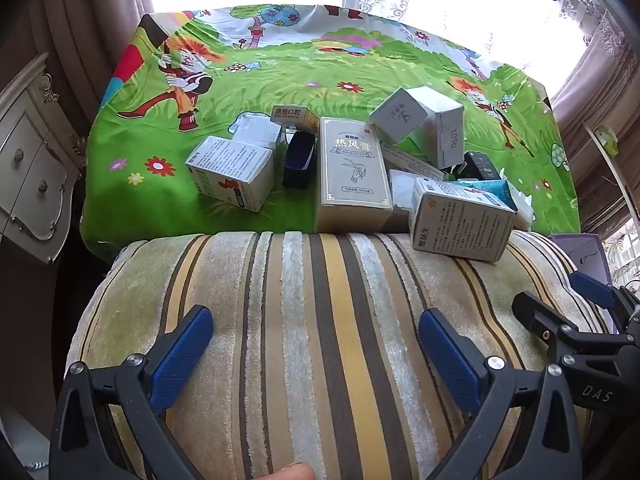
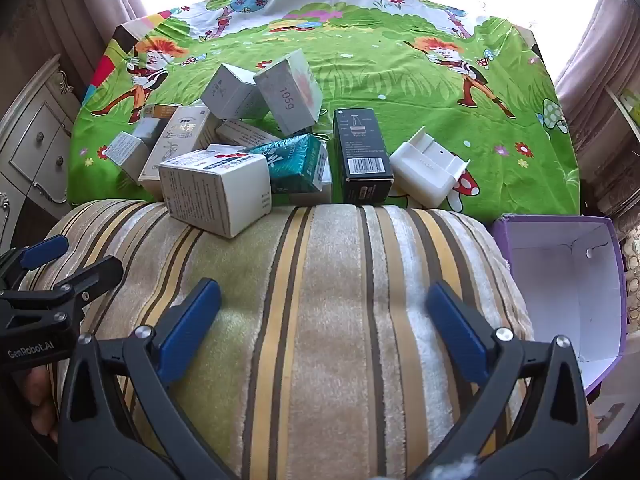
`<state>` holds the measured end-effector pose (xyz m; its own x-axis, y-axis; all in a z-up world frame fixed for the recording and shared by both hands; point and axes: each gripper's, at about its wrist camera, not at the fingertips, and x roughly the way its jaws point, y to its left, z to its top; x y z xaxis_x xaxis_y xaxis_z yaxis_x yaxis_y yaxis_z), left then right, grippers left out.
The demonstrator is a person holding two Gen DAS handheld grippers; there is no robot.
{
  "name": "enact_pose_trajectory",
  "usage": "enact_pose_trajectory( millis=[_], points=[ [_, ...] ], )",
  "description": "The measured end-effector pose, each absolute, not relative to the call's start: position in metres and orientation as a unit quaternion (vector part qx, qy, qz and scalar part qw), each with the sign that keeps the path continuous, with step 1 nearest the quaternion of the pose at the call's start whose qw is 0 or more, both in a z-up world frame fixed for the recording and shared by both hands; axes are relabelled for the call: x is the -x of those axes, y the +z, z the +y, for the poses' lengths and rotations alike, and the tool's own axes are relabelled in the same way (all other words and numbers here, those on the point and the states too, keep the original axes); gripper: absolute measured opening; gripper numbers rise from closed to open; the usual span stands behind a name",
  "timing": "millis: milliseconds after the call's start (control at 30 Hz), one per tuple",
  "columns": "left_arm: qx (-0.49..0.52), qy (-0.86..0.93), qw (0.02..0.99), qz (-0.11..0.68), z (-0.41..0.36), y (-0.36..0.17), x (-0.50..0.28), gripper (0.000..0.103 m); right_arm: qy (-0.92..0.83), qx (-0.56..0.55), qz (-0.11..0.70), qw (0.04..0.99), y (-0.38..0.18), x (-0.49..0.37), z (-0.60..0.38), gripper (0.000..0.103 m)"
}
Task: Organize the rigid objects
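Observation:
Several small cartons lie in a heap on a green cartoon-print cloth [image 1: 280, 76]. In the left wrist view I see a tall beige box [image 1: 352, 172], a white box [image 1: 232, 172] left of it, a dark blue box [image 1: 298, 160] and a white box [image 1: 460, 220] resting on the striped cushion [image 1: 320, 320]. In the right wrist view I see a black box [image 2: 362, 156], a teal box [image 2: 296, 164], a white plastic piece [image 2: 428, 168] and a white box [image 2: 218, 192]. My left gripper [image 1: 316, 336] and right gripper [image 2: 324, 308] are open and empty above the cushion.
An open purple box with a white inside [image 2: 568, 288] stands at the cushion's right end. A white dresser [image 1: 28, 168] stands at the left. Curtains and a bright window lie behind the cloth-covered surface. The striped cushion [image 2: 320, 320] lies between the grippers and the heap.

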<state>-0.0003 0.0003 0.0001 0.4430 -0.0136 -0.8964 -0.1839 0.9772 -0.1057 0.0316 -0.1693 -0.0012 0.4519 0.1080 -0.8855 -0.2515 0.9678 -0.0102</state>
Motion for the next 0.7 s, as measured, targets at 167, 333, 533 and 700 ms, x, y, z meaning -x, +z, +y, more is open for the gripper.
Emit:
enact_pose_trajectory(
  millis=[167, 333, 533, 700],
  points=[
    [0.09, 0.054, 0.843, 0.527, 0.0002, 0.0001, 0.0008, 0.103, 0.108, 0.067, 0.513, 0.849, -0.0013, -0.0315, -0.1699, 0.103],
    [0.088, 0.054, 0.843, 0.527, 0.0001, -0.0004, 0.0006, 0.103, 0.106, 0.069, 0.513, 0.849, -0.0012, -0.0312, -0.1687, 0.103],
    [0.087, 0.054, 0.843, 0.527, -0.0014, -0.0016, 0.0012, 0.103, 0.107, 0.068, 0.513, 0.849, -0.0013, -0.0312, -0.169, 0.103],
    [0.088, 0.054, 0.843, 0.528, -0.0009, -0.0012, 0.0007, 0.103, 0.107, 0.068, 0.513, 0.849, -0.0019, -0.0326, -0.1701, 0.103]
  ],
)
